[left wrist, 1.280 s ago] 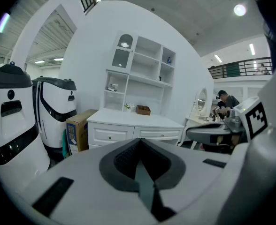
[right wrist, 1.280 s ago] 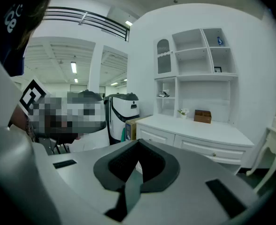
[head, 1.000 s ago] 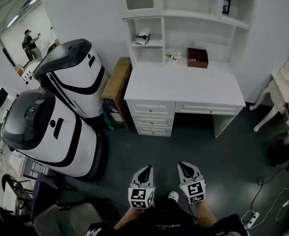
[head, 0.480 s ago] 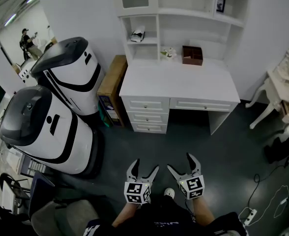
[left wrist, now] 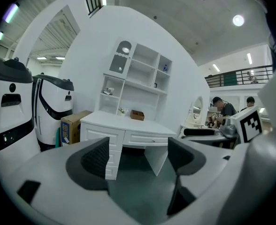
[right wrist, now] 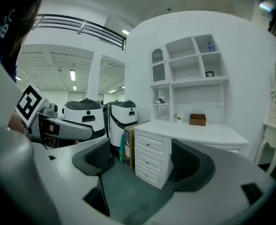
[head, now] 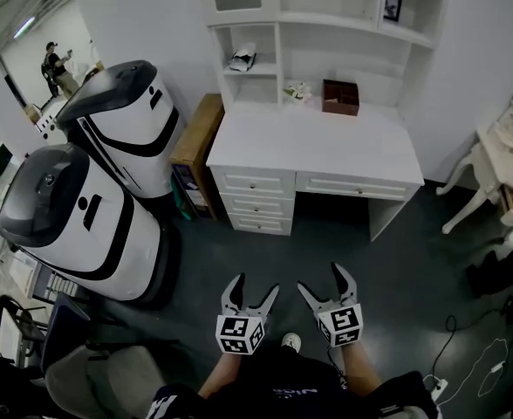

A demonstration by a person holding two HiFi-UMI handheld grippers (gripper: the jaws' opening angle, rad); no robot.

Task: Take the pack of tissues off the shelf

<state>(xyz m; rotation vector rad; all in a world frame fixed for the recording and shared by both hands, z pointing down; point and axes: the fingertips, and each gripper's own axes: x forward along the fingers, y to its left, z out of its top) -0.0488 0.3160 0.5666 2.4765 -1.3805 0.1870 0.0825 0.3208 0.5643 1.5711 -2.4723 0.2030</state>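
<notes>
A small white pack (head: 242,58), apparently the tissues, lies in the left cubby of the white shelf unit (head: 278,26) above the desk (head: 318,151). It shows small in the left gripper view (left wrist: 108,92) and the right gripper view (right wrist: 159,101). Both grippers hover low over the dark floor, far from the desk. My left gripper (head: 255,285) (left wrist: 140,156) is open and empty. My right gripper (head: 321,279) (right wrist: 142,158) is open too, its jaws closing slightly with nothing between them.
A brown box (head: 340,96) and a small plant (head: 297,91) sit at the back of the desk. Two large white machines (head: 121,120) (head: 64,221) and a cardboard box (head: 195,147) stand left of it. A white chair (head: 492,177) and cables (head: 483,365) are at the right.
Both grippers went from shut to wide open. The view has shifted slightly, with the desk a little further left in frame.
</notes>
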